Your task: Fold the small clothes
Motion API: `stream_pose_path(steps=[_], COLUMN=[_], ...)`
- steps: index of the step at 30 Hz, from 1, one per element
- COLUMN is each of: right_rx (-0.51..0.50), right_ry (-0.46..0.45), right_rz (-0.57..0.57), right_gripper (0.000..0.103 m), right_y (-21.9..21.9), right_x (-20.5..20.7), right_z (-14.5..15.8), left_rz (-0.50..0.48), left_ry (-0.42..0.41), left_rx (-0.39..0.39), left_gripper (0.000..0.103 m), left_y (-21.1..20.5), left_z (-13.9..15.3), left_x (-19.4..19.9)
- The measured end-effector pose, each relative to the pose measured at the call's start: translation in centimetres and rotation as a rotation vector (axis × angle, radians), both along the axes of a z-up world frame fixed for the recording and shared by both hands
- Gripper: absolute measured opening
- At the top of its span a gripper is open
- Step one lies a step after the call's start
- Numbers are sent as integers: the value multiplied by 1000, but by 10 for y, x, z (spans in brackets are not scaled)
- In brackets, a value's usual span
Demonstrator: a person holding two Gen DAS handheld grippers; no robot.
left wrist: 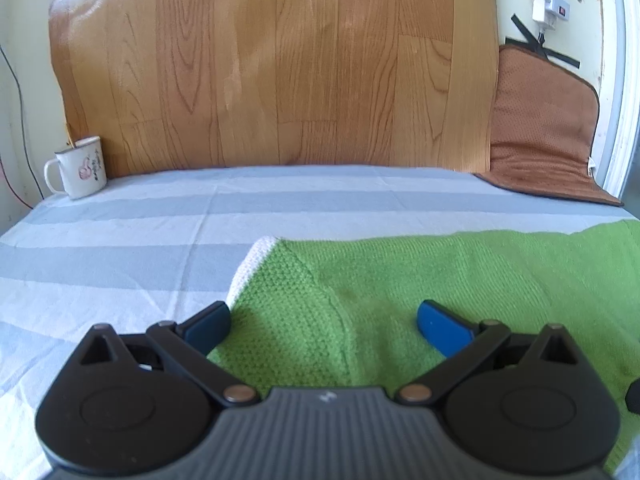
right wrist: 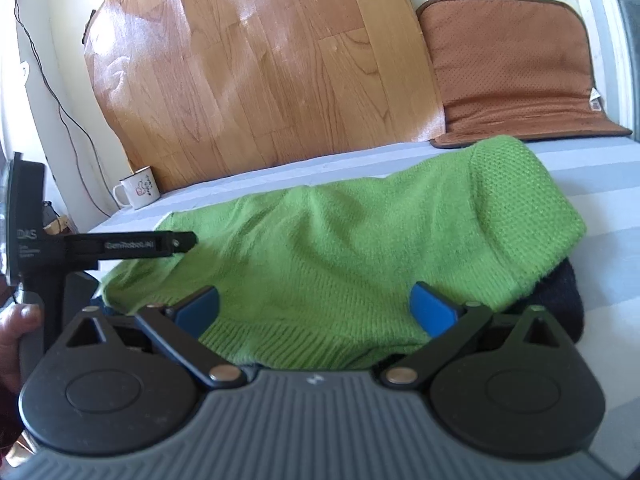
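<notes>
A small green knitted sweater (right wrist: 360, 240) lies on the striped grey-and-white sheet (left wrist: 120, 240). In the left wrist view its white-cuffed edge (left wrist: 250, 266) shows, and my left gripper (left wrist: 324, 326) stands open over the green knit (left wrist: 440, 264), blue pads wide apart. In the right wrist view my right gripper (right wrist: 316, 310) is open above the sweater's ribbed hem (right wrist: 304, 344), the knit lying between its blue pads without being pinched. The other gripper's black body (right wrist: 100, 246), held by a hand (right wrist: 16, 340), reaches the sweater's left end.
A white enamel mug (left wrist: 80, 168) stands at the back left by the wall. A wood-pattern panel (left wrist: 260, 60) leans behind the bed. A brown cushion (right wrist: 512, 68) rests at the back right. A dark garment (right wrist: 560, 300) lies under the sweater's right side.
</notes>
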State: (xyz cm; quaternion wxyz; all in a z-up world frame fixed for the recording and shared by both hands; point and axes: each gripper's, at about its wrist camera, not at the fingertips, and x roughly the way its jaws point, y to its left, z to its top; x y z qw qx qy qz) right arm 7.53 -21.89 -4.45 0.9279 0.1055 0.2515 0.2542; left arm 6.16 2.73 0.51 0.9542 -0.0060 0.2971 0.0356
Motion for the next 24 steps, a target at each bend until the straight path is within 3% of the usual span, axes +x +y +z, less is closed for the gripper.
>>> stream_pose_path(steps=[3,5,7,11,13,16,19,24], right_rx=[-30,-42,-48,-44,-41,-39,-34,-49], right_ry=[-10,-17,-21,-18,-17,-17,-20,-38], right_rz=[-37,-40,-37,-37,-38,-36,-30,-24], right_gripper=[76,69,66,66,65,64,64,64], right_y=[0,-1,-2,-3,-3,-4,-6,-7], right_x=[-4,-6,-8,-7,-6,-8,-10,-15], right_z=[0,-1,-2,-2,-1,-1,-2,-2], left_rz=[9,-37,-106,-227,-259,-272,-237,-229], left_ry=[-74,-115,-137,-99,-101,-66,28,33], left_rx=[21,6,-24,-216,-240,-190,-80,-18], left_gripper=[103,103,103,103,103,103,101,103], left_y=[-1,-2,-5,-9,-17,-29,-38,-44], left_z=[5,9,12,17,20,17,0,-2], left_x=[-14,-23,-30,-35,-36,-36,-30,-33])
